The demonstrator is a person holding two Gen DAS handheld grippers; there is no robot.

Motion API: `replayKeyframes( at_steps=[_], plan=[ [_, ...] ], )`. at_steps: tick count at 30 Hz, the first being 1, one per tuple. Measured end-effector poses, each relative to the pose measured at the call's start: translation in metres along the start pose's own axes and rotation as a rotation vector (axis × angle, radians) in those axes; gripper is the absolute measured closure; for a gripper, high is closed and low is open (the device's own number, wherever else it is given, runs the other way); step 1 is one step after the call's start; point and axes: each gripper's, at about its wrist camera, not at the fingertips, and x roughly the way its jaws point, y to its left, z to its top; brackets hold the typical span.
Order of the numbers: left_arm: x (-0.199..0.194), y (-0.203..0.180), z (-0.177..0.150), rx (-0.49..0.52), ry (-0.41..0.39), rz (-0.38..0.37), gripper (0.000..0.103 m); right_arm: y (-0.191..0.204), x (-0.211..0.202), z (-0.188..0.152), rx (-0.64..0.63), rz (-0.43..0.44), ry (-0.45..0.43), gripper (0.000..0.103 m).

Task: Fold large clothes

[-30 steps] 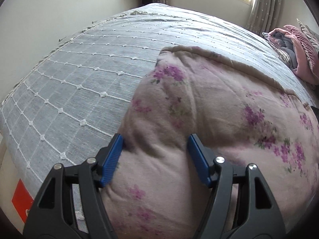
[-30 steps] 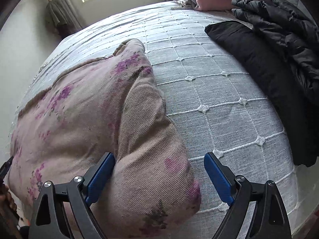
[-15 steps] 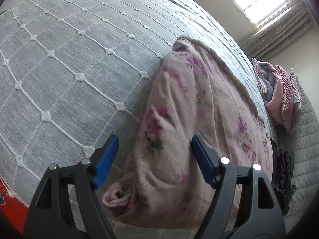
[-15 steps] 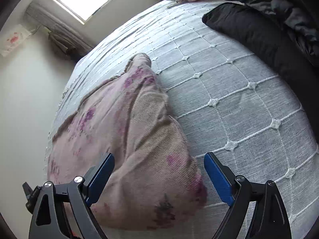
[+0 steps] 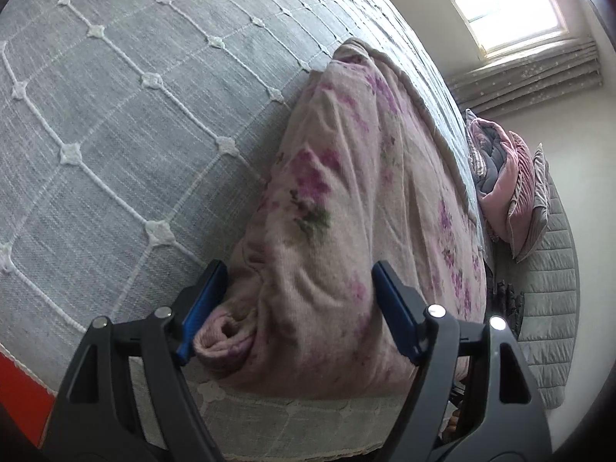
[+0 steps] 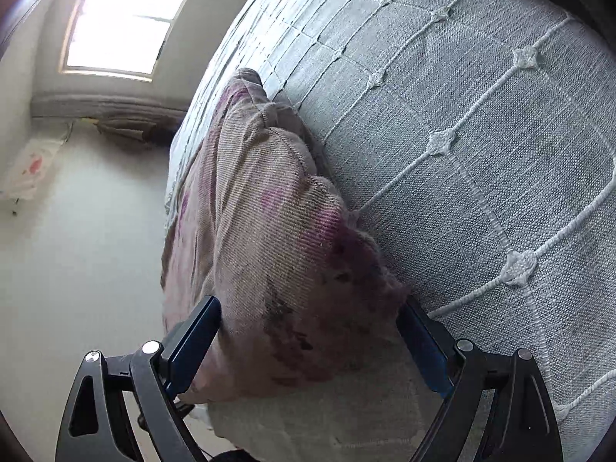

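Garment (image 5: 346, 200), pink and floral, lies bunched on the grey bedspread (image 5: 115, 115) near the bed's edge. Its rolled end sits between the spread fingers of the left gripper (image 5: 298, 308). The right gripper (image 6: 308, 331), also released, straddles its other end.

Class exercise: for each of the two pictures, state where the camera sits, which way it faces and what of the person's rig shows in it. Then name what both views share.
Left wrist: sits on the left tongs, facing along the bed toward the window and pillows; both blue-padded fingers show, open, straddling the garment.
Right wrist: sits on the right tongs, facing along the bed toward the window; both fingers show, open, straddling the garment's other end.
Shared: garment, bed, window.
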Motion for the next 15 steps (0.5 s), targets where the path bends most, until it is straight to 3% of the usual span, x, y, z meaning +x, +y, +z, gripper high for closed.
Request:
replayKeyframes(
  at_steps=[7,15],
  plan=[
    [-0.019,0.014,-0.018,-0.062,-0.017,-0.088,0.025,-0.001,0.002,0.005,0.047,0.020,-0.014,0.011],
    [-0.006,0.018,-0.027,-0.149,0.018,-0.131,0.020,0.001,-0.002,-0.004,0.062,0.001,-0.056,0.008]
  ],
)
